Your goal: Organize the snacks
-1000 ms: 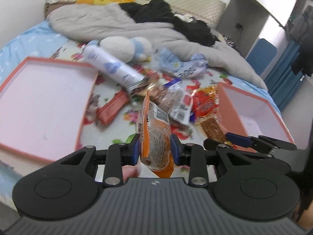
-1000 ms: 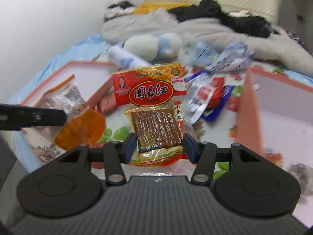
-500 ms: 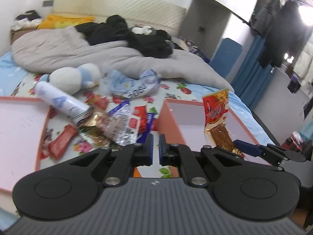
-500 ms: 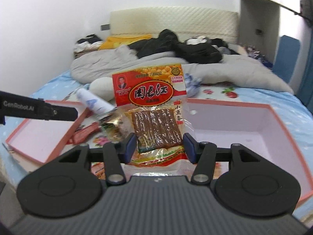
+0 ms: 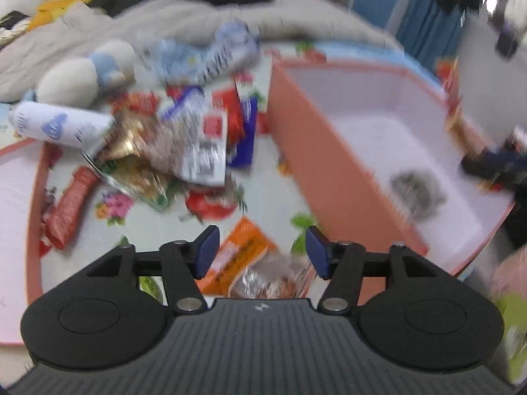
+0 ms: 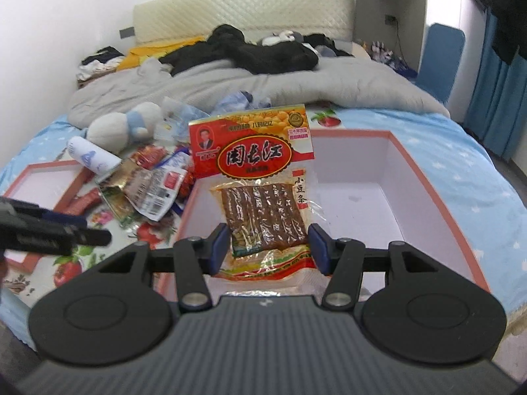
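We list a bed, blue sheet with a flower-and-fruit print. On it we count: a deep pink box, open, at the right; a shallow pink tray at the left; between them a heap of snack packets; a white tube just beside a white-and-blue plush toy; an orange packet near the box wall; a grey quilt behind, dark clothes on top.

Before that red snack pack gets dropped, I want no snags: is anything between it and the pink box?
Nothing visible. The right gripper holds the red snack pack upright above the pink box, whose floor below looks bare. The left gripper stays off to the side.
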Tool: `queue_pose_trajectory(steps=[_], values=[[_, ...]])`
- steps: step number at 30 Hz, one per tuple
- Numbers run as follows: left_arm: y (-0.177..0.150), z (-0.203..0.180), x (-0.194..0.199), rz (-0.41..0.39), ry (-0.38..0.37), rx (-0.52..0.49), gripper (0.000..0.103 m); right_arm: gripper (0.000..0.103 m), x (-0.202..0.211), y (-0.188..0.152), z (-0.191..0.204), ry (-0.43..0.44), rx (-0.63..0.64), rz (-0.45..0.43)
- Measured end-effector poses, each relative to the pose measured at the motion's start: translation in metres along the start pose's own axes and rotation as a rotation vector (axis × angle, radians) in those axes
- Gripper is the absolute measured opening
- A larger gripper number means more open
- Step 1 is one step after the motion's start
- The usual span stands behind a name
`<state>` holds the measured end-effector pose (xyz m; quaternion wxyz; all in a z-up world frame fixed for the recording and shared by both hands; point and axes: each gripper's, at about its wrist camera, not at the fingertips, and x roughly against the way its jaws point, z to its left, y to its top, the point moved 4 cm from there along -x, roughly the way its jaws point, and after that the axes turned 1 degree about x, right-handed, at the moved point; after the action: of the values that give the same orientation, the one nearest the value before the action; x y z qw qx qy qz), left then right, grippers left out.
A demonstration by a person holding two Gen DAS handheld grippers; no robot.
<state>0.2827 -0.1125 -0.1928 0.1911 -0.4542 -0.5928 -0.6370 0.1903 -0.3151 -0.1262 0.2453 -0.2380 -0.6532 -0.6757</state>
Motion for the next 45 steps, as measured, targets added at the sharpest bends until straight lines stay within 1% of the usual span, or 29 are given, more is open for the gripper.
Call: queue_pose_trajectory(steps=[4,6,8,11,15,17,19,20,22,25,28,30,34,39,42,45], values=[[-0.015,0.001,-0.037,0.085,0.045,-0.023,0.07,0.055,-0.005,-0.006,-0.009,-0.012,-0.014,0.022],[-0.02,-0.002,-0.048,0.105,0.042,-0.041,0.075,0.055,-0.005,-0.007,-0.012,-0.012,-0.023,0.025],[-0.023,-0.003,-0.057,0.123,0.059,-0.04,0.075,0.055,-0.006,-0.009,-0.015,-0.015,-0.029,0.027],[-0.025,-0.004,-0.066,0.126,0.08,-0.032,0.075,0.055,-0.009,-0.011,-0.017,-0.015,-0.028,0.034],[-0.027,-0.002,-0.074,0.129,0.085,-0.015,0.072,0.055,-0.014,-0.013,-0.017,-0.011,-0.028,0.043],[-0.027,-0.003,-0.075,0.122,0.091,-0.018,0.07,0.055,-0.017,-0.015,-0.017,-0.003,-0.032,0.049],[-0.027,-0.003,-0.075,0.117,0.103,-0.021,0.061,0.055,-0.021,-0.017,-0.017,0.003,-0.029,0.058],[-0.028,-0.004,-0.075,0.113,0.102,-0.032,0.059,0.055,-0.023,-0.018,-0.016,0.005,-0.031,0.064],[-0.028,-0.006,-0.072,0.106,0.104,-0.051,0.053,0.055,-0.027,-0.02,-0.016,0.017,-0.041,0.074],[-0.028,-0.006,-0.068,0.097,0.105,-0.055,0.047,0.055,-0.031,-0.021,-0.015,0.027,-0.045,0.081],[-0.027,-0.009,-0.061,0.09,0.104,-0.057,0.042,0.055,-0.033,-0.021,-0.013,0.033,-0.041,0.084],[-0.024,-0.008,-0.057,0.09,0.097,-0.044,0.041,0.055,-0.034,-0.02,-0.012,0.035,-0.036,0.085],[-0.01,-0.006,-0.037,0.067,0.092,-0.032,0.041,0.055,-0.034,-0.015,-0.014,0.037,-0.035,0.082],[0.031,-0.014,0.007,-0.025,0.072,-0.007,0.042,0.055,-0.034,-0.005,-0.019,0.031,-0.04,0.071],[0.061,-0.031,0.031,-0.086,0.023,0.027,0.042,0.055,-0.036,0.002,-0.025,0.018,-0.048,0.072],[0.086,-0.053,0.041,-0.11,-0.031,0.049,0.042,0.055,-0.036,0.003,-0.034,0.004,-0.057,0.081]])
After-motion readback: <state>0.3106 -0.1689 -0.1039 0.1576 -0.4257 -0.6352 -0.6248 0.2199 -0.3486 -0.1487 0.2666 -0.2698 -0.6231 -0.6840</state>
